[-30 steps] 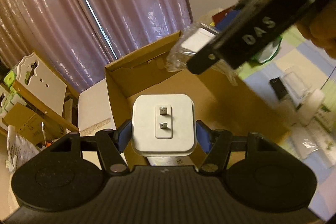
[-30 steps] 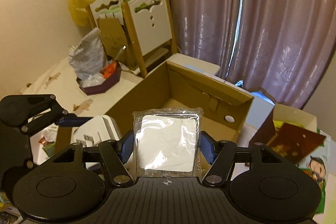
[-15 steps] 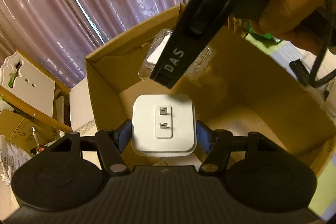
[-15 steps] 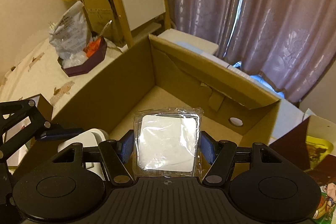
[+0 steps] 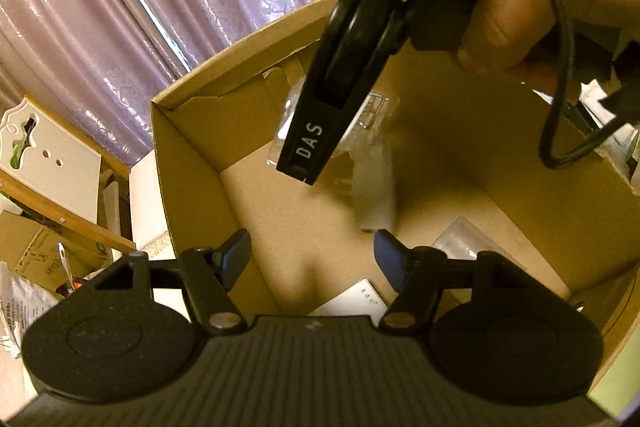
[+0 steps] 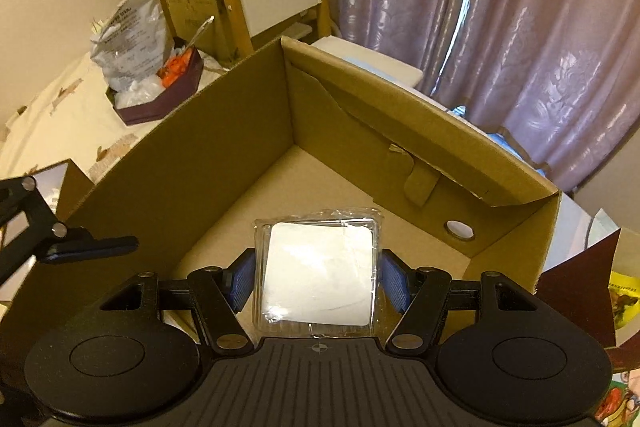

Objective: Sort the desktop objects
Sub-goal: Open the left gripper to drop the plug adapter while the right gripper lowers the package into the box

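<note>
Over the cardboard box (image 6: 224, 163), the left gripper (image 5: 312, 259) is seen with nothing between its jaws, which have just been opening. The wrapped white square (image 6: 318, 273) (low centre of the right view) is clamped in the right gripper (image 6: 318, 281). It is best released low, clear of the walls.

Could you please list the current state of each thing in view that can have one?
left tongs: open, jaws just opened further, nothing between them.
right tongs: shut on the wrapped white square.
wrapped white square: gripped, over the box floor.
white block: loose, blurred, inside the box.
cardboard box: open-topped.
</note>
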`<control>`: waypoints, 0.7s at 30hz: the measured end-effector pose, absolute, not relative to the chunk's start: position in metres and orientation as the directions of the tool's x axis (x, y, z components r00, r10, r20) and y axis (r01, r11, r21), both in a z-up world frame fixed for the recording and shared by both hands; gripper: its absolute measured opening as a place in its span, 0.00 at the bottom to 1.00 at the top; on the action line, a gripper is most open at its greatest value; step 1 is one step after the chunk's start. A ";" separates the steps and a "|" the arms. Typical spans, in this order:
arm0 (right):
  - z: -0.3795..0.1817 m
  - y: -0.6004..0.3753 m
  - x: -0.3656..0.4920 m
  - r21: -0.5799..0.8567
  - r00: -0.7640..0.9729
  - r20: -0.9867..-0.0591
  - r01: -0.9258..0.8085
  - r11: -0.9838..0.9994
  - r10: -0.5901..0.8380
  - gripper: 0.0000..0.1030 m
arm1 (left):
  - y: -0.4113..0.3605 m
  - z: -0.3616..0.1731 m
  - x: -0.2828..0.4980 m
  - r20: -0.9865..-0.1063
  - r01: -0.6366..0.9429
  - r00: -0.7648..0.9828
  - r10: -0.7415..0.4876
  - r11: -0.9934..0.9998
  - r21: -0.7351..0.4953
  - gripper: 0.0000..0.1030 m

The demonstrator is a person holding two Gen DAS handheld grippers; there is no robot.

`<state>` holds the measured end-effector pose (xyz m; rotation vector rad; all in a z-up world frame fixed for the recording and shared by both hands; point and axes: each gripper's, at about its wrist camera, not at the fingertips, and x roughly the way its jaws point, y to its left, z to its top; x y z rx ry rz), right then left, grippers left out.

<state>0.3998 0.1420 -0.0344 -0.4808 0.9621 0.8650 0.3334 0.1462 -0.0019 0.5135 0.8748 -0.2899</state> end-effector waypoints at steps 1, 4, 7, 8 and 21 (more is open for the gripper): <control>-0.035 0.142 0.400 0.009 0.287 -0.863 -0.813 0.582 0.416 0.62 | 0.146 -0.001 0.332 -0.789 0.444 0.614 -0.035 0.842 0.307 0.63; -0.036 0.142 0.399 -0.002 0.292 -0.865 -0.815 0.579 0.408 0.62 | 0.146 0.000 0.330 -0.789 0.444 0.613 -0.037 0.843 0.305 0.63; -0.039 0.142 0.399 -0.006 0.293 -0.867 -0.814 0.581 0.403 0.62 | 0.148 -0.004 0.335 -0.788 0.444 0.614 -0.037 0.842 0.307 0.63; -0.039 0.141 0.399 -0.011 0.298 -0.866 -0.814 0.580 0.401 0.62 | 0.148 -0.004 0.336 -0.788 0.444 0.614 -0.037 0.842 0.306 0.64; -0.026 0.137 0.393 -0.027 0.337 -0.839 -0.810 0.586 0.427 0.62 | 0.151 -0.001 0.336 -0.786 0.440 0.616 -0.043 0.847 0.299 0.67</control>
